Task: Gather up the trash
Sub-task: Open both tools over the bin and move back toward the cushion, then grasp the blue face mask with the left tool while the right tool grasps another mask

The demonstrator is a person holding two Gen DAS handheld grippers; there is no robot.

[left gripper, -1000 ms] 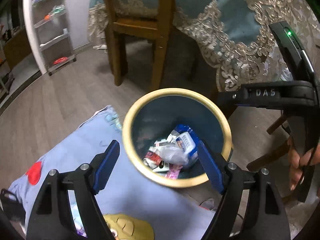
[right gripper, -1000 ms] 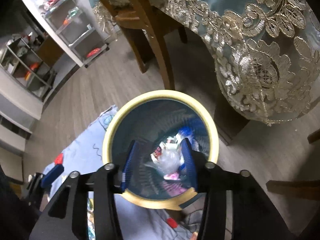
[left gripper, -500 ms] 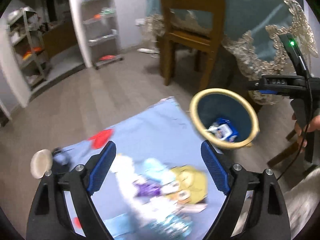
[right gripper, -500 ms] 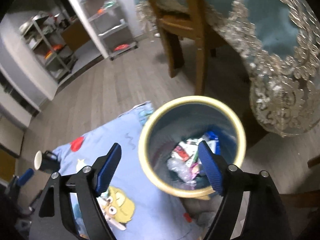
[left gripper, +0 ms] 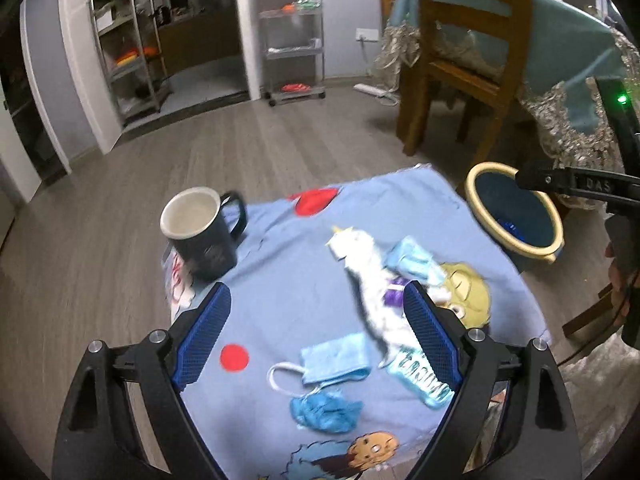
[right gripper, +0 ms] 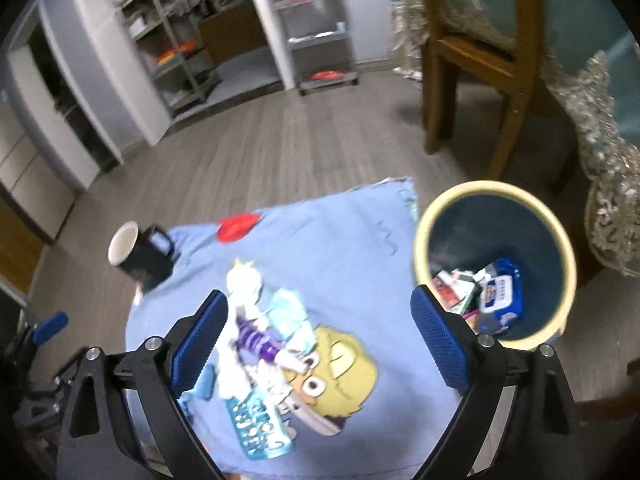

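My left fingers (left gripper: 316,336) are standing wide apart, released, with nothing pressed between them, and are hanging over the blue cartoon cloth (left gripper: 280,288) that is covering the desk. My right fingers (right gripper: 320,334) have just been opening and are also spread wide and gripping nothing. The trash is lying on the right half of the cloth: a white crumpled wrapper (left gripper: 368,276), a face mask (left gripper: 332,360) with its ear loop, a crumpled blue glove (left gripper: 324,410) near the cloth's near edge, and a light blue packet (left gripper: 420,376) just beside my left gripper's right finger. A dark mug (left gripper: 204,228) is standing upright at the cloth's left edge. The bin (right gripper: 496,264), yellow-rimmed, is standing on the floor just beyond the cloth's far right corner, holding packets and wrappers (right gripper: 484,292).
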